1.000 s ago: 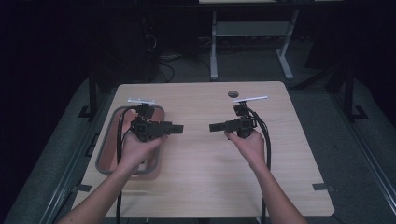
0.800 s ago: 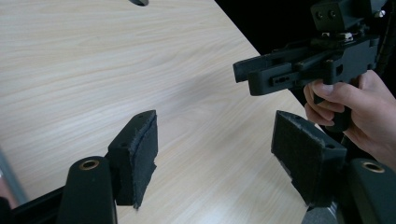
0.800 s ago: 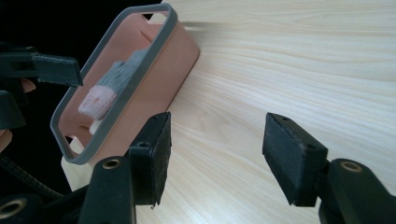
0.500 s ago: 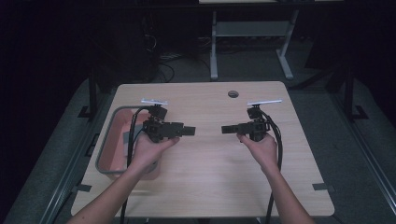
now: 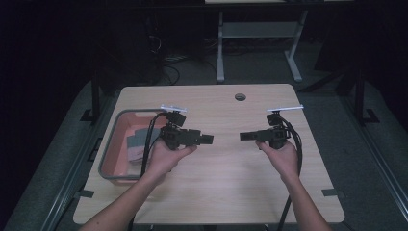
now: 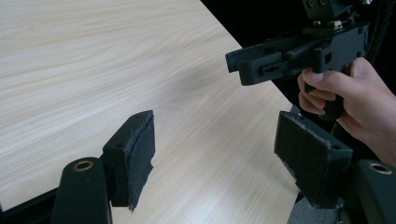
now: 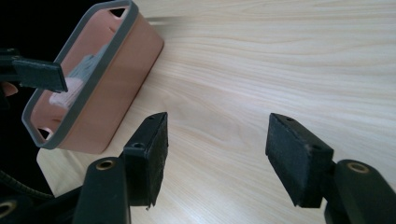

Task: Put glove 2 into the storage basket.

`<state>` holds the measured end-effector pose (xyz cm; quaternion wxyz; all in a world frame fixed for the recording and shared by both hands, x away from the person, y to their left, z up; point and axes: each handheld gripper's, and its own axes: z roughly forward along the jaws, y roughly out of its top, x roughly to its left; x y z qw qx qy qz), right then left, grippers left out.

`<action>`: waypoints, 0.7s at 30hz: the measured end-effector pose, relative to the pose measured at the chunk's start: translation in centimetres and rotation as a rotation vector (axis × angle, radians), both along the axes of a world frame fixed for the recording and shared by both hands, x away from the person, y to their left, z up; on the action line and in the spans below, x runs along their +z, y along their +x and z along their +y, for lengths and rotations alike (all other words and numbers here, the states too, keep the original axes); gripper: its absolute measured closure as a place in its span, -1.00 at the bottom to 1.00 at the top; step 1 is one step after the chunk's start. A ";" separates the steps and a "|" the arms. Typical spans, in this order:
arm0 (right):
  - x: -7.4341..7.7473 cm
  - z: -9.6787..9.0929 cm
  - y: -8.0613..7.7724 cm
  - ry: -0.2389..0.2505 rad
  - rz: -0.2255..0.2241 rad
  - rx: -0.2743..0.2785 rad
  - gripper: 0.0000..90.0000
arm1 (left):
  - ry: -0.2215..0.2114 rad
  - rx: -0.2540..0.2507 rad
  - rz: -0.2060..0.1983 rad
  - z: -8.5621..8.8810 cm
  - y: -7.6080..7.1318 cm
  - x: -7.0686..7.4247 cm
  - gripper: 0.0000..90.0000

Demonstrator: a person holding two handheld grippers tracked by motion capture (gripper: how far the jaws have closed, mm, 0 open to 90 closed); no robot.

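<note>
Light wood-grain table (image 5: 226, 192), rectangular with rounded corners, a small round hole (image 5: 240, 96) near its far edge. Pink tub with grey rim (image 5: 107, 156) sits on the table's left side, close to the left edge; folded cloths lie inside it. Rest of the tabletop bare. Table stands on grey floor (image 5: 365, 159), dark beyond.

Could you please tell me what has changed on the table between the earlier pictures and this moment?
Both hands drew apart: the left hand-held gripper moved left, toward the pink tub, and the right hand-held gripper moved right. Their jaws have just been opening, with nothing between them. The tub, the folded cloths inside it and the table stayed put.
</note>
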<state>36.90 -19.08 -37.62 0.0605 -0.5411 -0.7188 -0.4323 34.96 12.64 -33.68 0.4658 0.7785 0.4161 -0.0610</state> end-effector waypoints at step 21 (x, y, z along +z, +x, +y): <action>-2.3 -4.0 -1.6 -0.023 0.016 -0.053 -0.23 | -0.015 -0.029 0.007 -3.1 -0.5 -1.7 -0.44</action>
